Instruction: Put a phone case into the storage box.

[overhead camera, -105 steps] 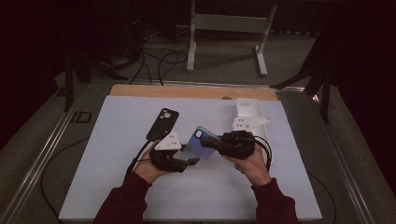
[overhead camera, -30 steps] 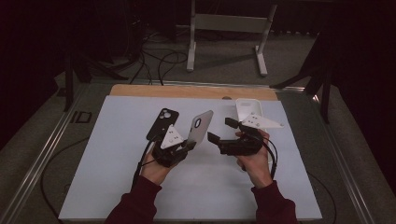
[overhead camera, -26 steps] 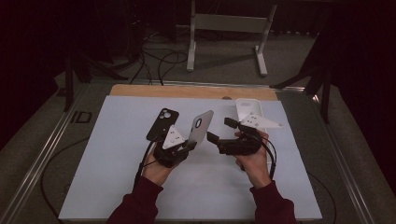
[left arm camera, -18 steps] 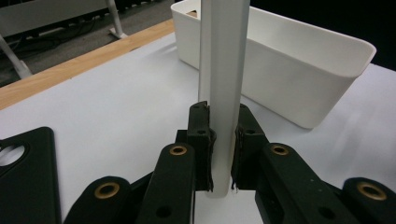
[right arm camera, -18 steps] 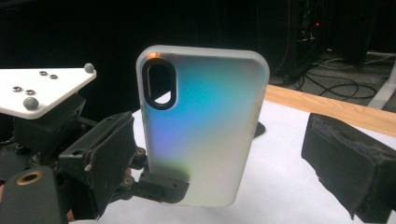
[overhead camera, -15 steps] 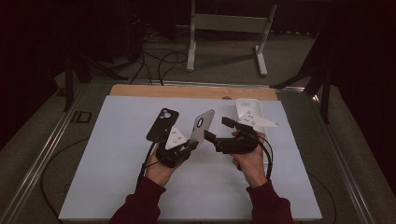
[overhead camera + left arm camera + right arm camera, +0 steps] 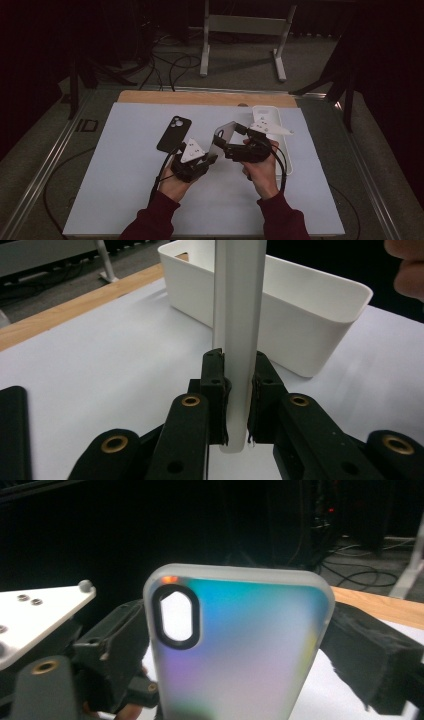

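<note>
A translucent, iridescent phone case [image 7: 223, 136] stands on end above the white mat. My left gripper [image 7: 212, 152] is shut on the case's lower end; in the left gripper view the case [image 7: 237, 315] rises edge-on between the left gripper's [image 7: 239, 390] two pads. My right gripper [image 7: 232, 140] comes in from the right. Its jaws have just been closing with the case between them, and in the right gripper view their pads lie against both long edges of the case [image 7: 240, 650]. A black phone [image 7: 174, 133] lies flat on the mat, left of the left gripper.
A white plastic bin [image 7: 286, 155] stands at the mat's right side, just behind the right hand, and shows close behind the case in the left gripper view [image 7: 310, 325]. A wooden strip [image 7: 200, 97] borders the mat's far edge. Cables trail from both grippers.
The right gripper has moved left from beside the case until its jaws are around it. The left gripper has kept the case upright and nearly still.
</note>
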Demonstrator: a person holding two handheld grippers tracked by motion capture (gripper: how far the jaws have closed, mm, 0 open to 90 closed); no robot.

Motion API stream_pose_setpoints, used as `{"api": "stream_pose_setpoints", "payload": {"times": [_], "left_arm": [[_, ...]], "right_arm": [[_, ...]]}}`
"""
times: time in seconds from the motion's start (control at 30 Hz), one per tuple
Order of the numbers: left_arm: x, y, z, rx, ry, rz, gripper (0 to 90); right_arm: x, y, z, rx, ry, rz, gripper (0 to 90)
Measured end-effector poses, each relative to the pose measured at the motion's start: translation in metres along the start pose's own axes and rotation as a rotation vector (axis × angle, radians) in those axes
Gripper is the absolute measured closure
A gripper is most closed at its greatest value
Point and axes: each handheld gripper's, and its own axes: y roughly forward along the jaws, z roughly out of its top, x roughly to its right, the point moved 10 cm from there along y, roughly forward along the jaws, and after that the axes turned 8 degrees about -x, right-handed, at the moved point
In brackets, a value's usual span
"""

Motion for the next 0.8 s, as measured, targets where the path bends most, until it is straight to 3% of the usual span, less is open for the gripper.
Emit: {"api": "stream_pose_setpoints", "payload": {"times": [0.57,0.8], "left_arm": [[0.0047,0.0049,-0.001,-0.008,0.006,-0.017,80.2],[0.0025,0.0043,-0.0018,-0.01,0.004,-0.017,67.0]], "right_arm": [[0.0003,0.0003,-0.0013,-0.017,-0.001,-0.031,16.5],[-0.0002,0.0,-0.0009,-0.028,-0.023,-0.039,16.5]]}}
